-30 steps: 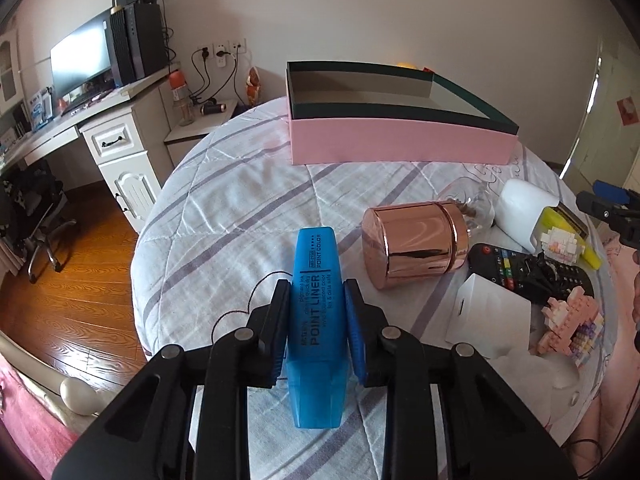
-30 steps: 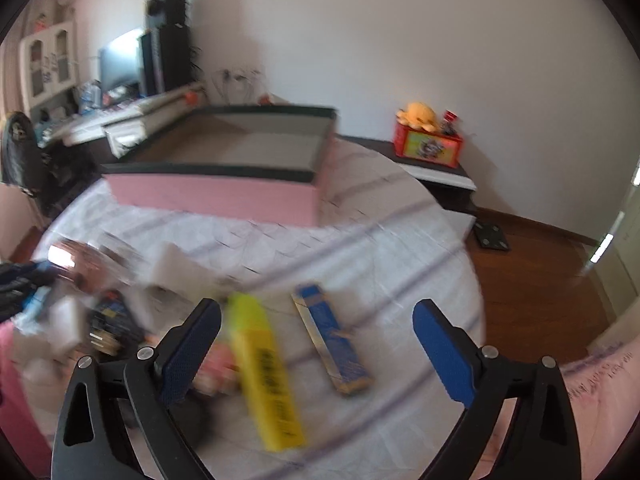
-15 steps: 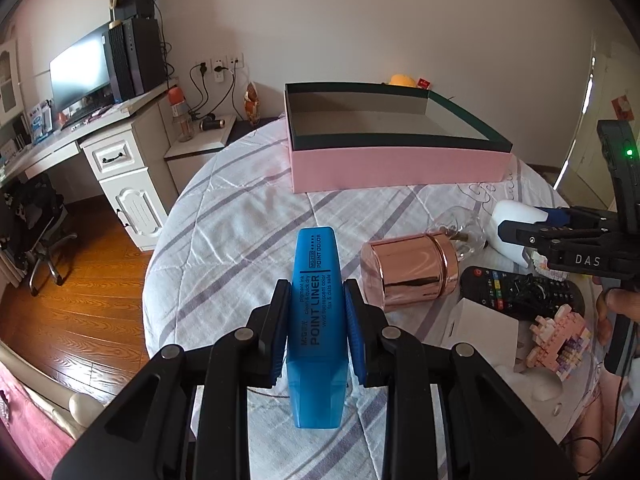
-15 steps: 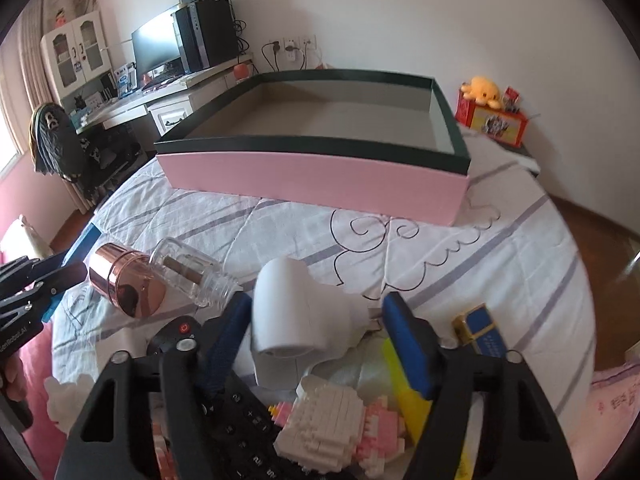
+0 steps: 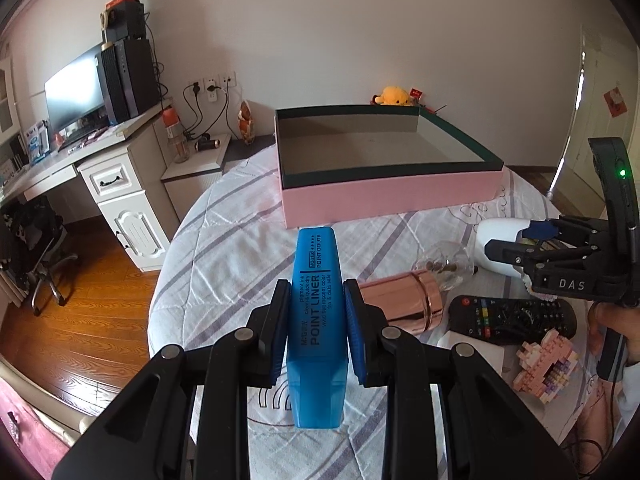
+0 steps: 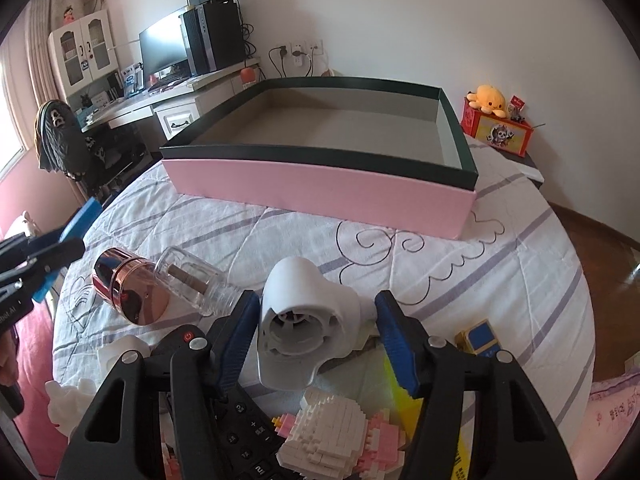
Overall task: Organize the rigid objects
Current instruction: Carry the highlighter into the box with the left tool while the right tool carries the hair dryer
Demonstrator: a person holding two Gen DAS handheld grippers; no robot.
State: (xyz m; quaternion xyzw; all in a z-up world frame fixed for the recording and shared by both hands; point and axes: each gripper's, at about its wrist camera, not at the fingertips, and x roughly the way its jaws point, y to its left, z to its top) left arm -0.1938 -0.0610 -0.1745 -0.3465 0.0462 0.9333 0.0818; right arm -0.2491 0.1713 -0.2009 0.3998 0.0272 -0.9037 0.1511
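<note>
Meanwhile left fingers [image 5: 316, 322] clamp the blue highlighter [image 5: 316, 320]; right fingers [image 6: 316, 340], just narrowing, flank the white device [image 6: 304, 320].

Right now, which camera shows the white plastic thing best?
The right wrist view: the white plastic piece sits close, between the right hand-held gripper's jaws, its hollow end facing us. The left wrist view shows only its rounded side, far right.

Remote control [image 6: 240, 432] mostly hidden under right gripper [image 6: 316, 336] arms; yellow highlighter [image 6: 404, 396] half covered at 5 o'clock; block figure [image 6: 332, 436] cut by bottom edge.
</note>
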